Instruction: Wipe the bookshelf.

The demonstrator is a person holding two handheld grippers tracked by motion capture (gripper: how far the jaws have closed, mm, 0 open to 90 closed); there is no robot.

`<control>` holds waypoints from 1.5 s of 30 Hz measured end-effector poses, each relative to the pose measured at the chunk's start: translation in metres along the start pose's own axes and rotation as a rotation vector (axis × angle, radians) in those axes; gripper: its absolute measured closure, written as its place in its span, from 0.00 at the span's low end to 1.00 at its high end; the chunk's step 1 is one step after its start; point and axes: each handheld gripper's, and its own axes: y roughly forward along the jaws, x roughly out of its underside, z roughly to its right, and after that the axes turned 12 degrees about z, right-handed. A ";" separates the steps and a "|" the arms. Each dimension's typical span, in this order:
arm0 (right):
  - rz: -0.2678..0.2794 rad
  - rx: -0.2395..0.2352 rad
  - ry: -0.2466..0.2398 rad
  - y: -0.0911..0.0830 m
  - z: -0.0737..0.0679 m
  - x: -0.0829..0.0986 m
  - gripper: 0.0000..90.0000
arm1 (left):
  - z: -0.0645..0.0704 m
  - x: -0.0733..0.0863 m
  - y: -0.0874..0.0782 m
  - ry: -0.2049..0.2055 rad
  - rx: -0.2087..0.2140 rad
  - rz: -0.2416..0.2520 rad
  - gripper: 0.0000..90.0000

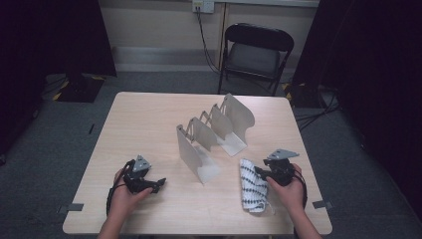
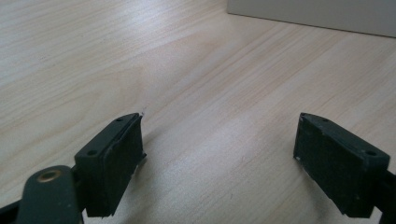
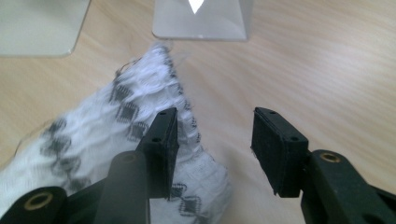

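Observation:
A white cloth with a black pattern [image 1: 251, 185] lies folded on the light wooden table [image 1: 149, 124] at the front right. My right gripper [image 1: 260, 173] hovers at its right edge, open; in the right gripper view the cloth [image 3: 140, 116] lies under and left of the left jaw, and bare wood shows between the jaws around my right gripper [image 3: 215, 140]. My left gripper [image 1: 160, 183] rests near the front left, open over bare wood, its jaws wide apart in the left gripper view [image 2: 219, 135]. Two grey metal bookend racks [image 1: 199, 149] [image 1: 231, 124] stand mid-table.
A black folding chair [image 1: 256, 50] stands beyond the far edge of the table. Cables run on the floor at the right. Dark curtains hang on both sides. The left half of the table is bare wood.

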 end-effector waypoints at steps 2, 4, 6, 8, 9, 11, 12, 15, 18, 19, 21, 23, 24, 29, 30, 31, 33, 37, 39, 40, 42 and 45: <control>0.004 -0.009 -0.010 0.009 -0.004 -0.006 0.56 | 0.000 0.000 0.000 0.002 -0.002 0.000 0.17; 0.006 -0.022 -0.014 0.014 -0.008 -0.010 0.54 | 0.000 0.000 0.000 0.001 -0.002 0.000 0.17; 0.020 -0.026 -0.010 0.015 -0.012 -0.013 0.51 | 0.000 0.000 0.000 0.001 -0.002 -0.001 0.17; 0.032 -0.033 -0.004 0.011 -0.015 -0.013 0.48 | 0.000 0.000 0.000 -0.001 -0.002 0.000 0.17; 0.036 -0.036 0.004 0.007 -0.016 -0.013 0.46 | 0.000 0.000 0.000 -0.003 -0.003 0.001 0.17; 0.048 -0.050 0.023 -0.003 -0.018 -0.012 0.45 | 0.000 0.000 0.000 -0.005 0.000 0.002 0.17; 0.062 -0.059 0.017 -0.011 -0.020 -0.010 0.44 | 0.000 0.000 0.000 -0.003 -0.002 0.001 0.17; 0.061 -0.077 0.009 -0.025 -0.026 -0.004 0.44 | 0.000 0.000 0.000 -0.003 -0.004 0.002 0.17; 0.027 -0.092 -0.008 -0.034 -0.034 0.008 0.44 | 0.000 0.000 0.000 -0.002 -0.004 0.001 0.17; 0.021 -0.095 -0.011 -0.034 -0.035 0.012 0.46 | 0.000 0.000 0.000 -0.003 -0.004 0.001 0.17; 0.008 -0.114 0.004 -0.031 -0.037 0.018 0.49 | 0.000 0.000 0.000 -0.005 -0.002 0.002 0.17; 0.001 -0.130 0.020 -0.025 -0.039 0.022 0.50 | 0.000 0.000 0.000 -0.006 -0.002 0.002 0.17; 0.001 -0.135 0.018 -0.023 -0.040 0.022 0.52 | 0.000 0.000 0.000 -0.006 0.000 0.000 0.17; 0.000 -0.191 0.013 -0.005 -0.052 0.011 0.61 | -0.001 0.000 0.001 -0.009 -0.002 0.001 0.17; 0.001 -0.200 -0.001 -0.001 -0.055 0.008 0.62 | 0.000 0.000 0.001 -0.009 -0.002 0.001 0.17; 0.004 -0.207 -0.005 0.003 -0.057 0.006 0.62 | 0.000 0.000 0.001 -0.009 -0.002 0.001 0.17; 0.008 -0.227 -0.026 0.012 -0.066 0.000 0.62 | 0.000 0.000 0.001 -0.009 -0.002 0.001 0.17; 0.002 -0.265 -0.064 0.027 -0.082 -0.012 0.62 | 0.000 0.000 0.001 -0.009 -0.002 0.001 0.17; 0.001 -0.292 -0.079 0.035 -0.089 -0.018 0.64 | 0.000 0.000 0.001 -0.009 -0.002 0.001 0.17; -0.003 -0.303 -0.083 0.037 -0.091 -0.020 0.65 | 0.000 0.000 0.001 -0.009 -0.002 0.001 0.17; -0.004 -0.320 -0.096 0.044 -0.096 -0.026 0.65 | 0.000 0.000 0.001 -0.009 -0.002 0.001 0.17; -0.008 -0.335 -0.113 0.052 -0.102 -0.032 0.66 | 0.000 0.000 0.001 -0.009 -0.002 0.001 0.17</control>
